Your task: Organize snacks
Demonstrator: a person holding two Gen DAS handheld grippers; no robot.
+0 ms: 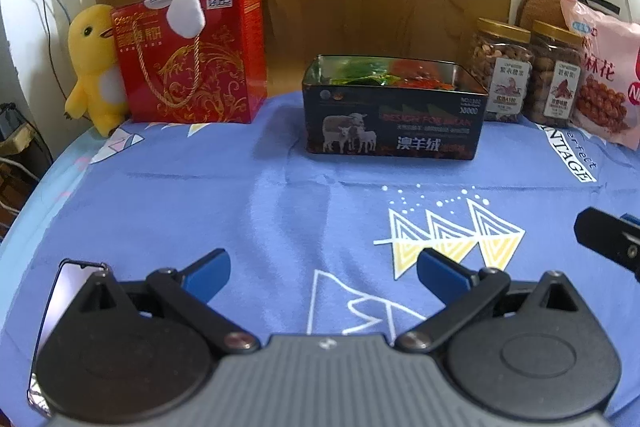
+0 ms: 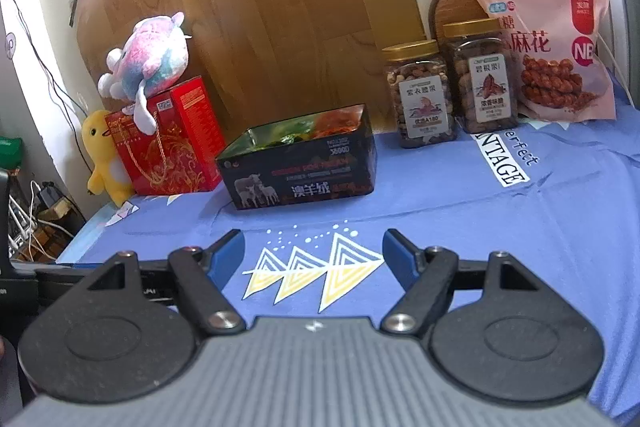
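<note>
Snacks in green and orange wrappers [image 1: 384, 73] fill the open black rectangular tin with sheep printed on its side [image 1: 394, 125], standing mid-back on the blue patterned cloth [image 1: 224, 195]. Right of it stand two clear gold-lidded jars of nuts [image 2: 422, 99], then a pink bag of fried twists [image 2: 556, 47]. Both the left gripper [image 1: 323, 273] and right gripper [image 2: 314, 253] hang empty, blue pads spread wide. Only the left wrist view shows a phone [image 1: 66, 291] lying at the near left.
</note>
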